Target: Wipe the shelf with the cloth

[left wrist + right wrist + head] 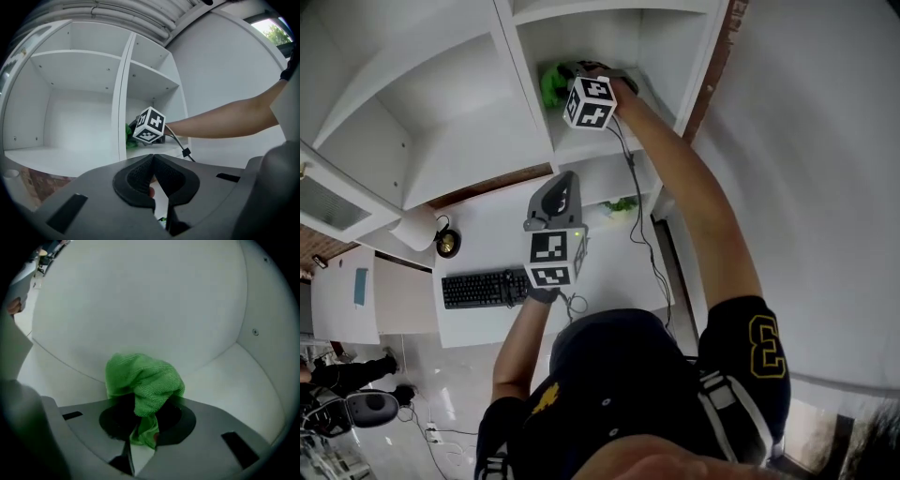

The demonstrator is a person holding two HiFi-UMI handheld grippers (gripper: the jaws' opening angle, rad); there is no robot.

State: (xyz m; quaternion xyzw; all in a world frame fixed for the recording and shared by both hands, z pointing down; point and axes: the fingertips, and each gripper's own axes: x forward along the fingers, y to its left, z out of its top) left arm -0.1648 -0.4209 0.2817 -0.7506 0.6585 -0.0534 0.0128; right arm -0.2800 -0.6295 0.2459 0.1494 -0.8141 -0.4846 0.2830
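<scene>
A green cloth (140, 383) is bunched between the jaws of my right gripper (143, 425), which is shut on it. That gripper (581, 80) reaches into the right-hand compartment of the white shelf (609, 141), with the cloth (551, 86) pressed near the compartment's left wall. From the left gripper view the cloth (130, 136) shows as a green bit behind the marker cube. My left gripper (560, 202) hangs below the shelf, over the desk; its pads (140, 178) meet with nothing between them.
The shelf unit has a wider compartment (441, 122) on the left. Below lie a white desk (497, 220) with a black keyboard (485, 288), a small round black object (447, 244) and something green (622, 204). A cable (637, 216) trails from the right gripper.
</scene>
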